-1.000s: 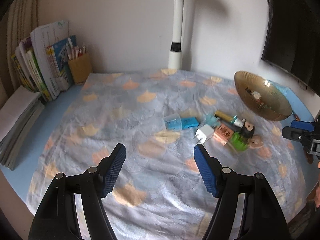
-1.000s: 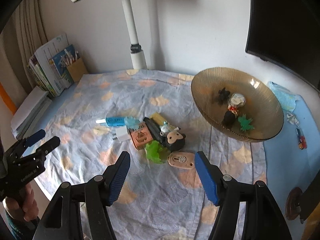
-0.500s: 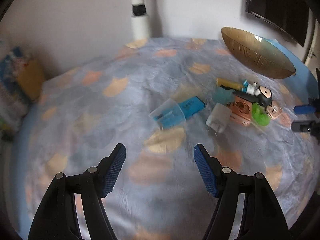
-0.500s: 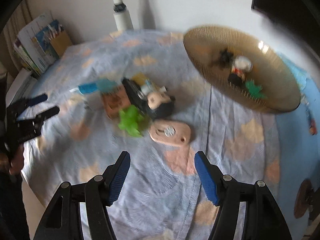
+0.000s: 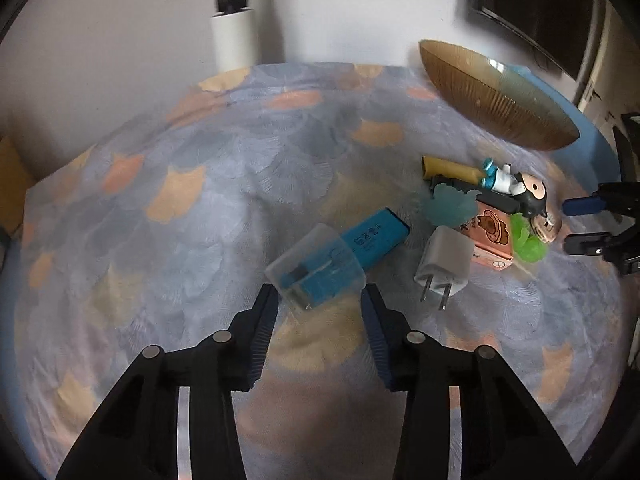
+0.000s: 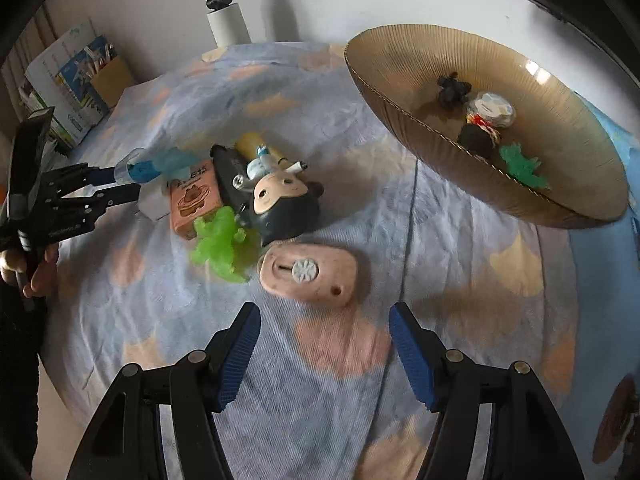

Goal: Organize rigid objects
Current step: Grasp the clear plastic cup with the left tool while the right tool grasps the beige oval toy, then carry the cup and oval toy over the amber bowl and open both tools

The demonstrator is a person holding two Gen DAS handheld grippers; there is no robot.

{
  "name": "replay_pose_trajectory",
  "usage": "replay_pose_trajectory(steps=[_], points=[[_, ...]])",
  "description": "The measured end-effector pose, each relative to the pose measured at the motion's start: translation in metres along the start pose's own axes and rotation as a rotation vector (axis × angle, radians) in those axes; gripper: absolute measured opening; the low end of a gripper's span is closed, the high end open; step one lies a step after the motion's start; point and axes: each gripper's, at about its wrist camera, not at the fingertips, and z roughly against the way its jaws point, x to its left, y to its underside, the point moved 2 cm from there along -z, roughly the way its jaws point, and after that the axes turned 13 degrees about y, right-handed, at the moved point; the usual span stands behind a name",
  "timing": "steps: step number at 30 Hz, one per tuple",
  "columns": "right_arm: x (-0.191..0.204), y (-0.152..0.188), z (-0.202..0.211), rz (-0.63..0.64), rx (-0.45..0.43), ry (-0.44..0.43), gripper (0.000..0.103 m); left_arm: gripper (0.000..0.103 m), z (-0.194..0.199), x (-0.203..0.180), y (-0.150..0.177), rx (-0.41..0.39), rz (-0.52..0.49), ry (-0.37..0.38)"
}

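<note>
A pile of small objects lies on the patterned cloth. In the left wrist view my left gripper (image 5: 318,306) is open, its fingertips on either side of the near end of a blue device with a clear cap (image 5: 338,258). A white charger plug (image 5: 444,264), a pink box (image 5: 490,236) and a dark-haired figurine (image 5: 530,196) lie to its right. In the right wrist view my right gripper (image 6: 324,322) is open just short of a pink oval object (image 6: 308,272). A green toy (image 6: 220,240) lies left of the pink oval object. The brown bowl (image 6: 400,80) holds a few small items.
A white lamp pole (image 6: 226,24) stands at the back by the wall. Books and a pen holder (image 6: 74,80) stand at the far left. A dark screen (image 5: 532,16) hangs on the right wall. A blue table surface (image 6: 600,280) shows beyond the cloth.
Both grippers have moved forward and down toward the pile. The left one now straddles the blue device's capped end and has narrowed somewhat; the right one has closed in on the pink oval object.
</note>
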Motion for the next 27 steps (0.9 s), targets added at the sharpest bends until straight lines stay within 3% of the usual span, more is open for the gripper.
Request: replay_pose_trajectory(steps=[4,8,12,15,19,21,25,26,27], points=[[0.01,-0.008,-0.01,0.078,-0.002,0.005,0.065,0.039,0.023,0.001,0.022,-0.008,0.042,-0.059],[0.021,-0.015,-0.014,0.12,-0.031,0.009,0.065,0.039,0.053,0.001,0.046,-0.045,0.097,-0.069],[0.041,-0.007,-0.007,0.171,-0.03,-0.082,0.066,0.039,0.073,-0.011,0.06,-0.081,0.135,-0.055],[0.058,0.011,0.014,0.231,-0.034,-0.196,0.065,0.039,0.074,-0.023,0.059,-0.103,0.134,-0.029],[0.042,0.01,0.015,0.177,-0.048,-0.102,0.066,0.039,0.065,-0.039,0.053,-0.115,0.137,0.012],[0.04,0.008,0.004,0.153,0.004,-0.121,0.069,0.039,0.06,-0.046,0.049,-0.123,0.143,0.033],[0.061,0.004,0.003,0.179,-0.018,-0.131,0.069,0.039,0.056,-0.057,0.047,-0.125,0.152,0.057],[0.066,0.004,0.002,0.184,-0.032,-0.1,0.067,0.039,0.056,-0.06,0.047,-0.122,0.152,0.059],[0.07,0.007,0.001,0.189,-0.048,-0.057,0.058,0.039,0.055,-0.063,0.047,-0.115,0.15,0.058]])
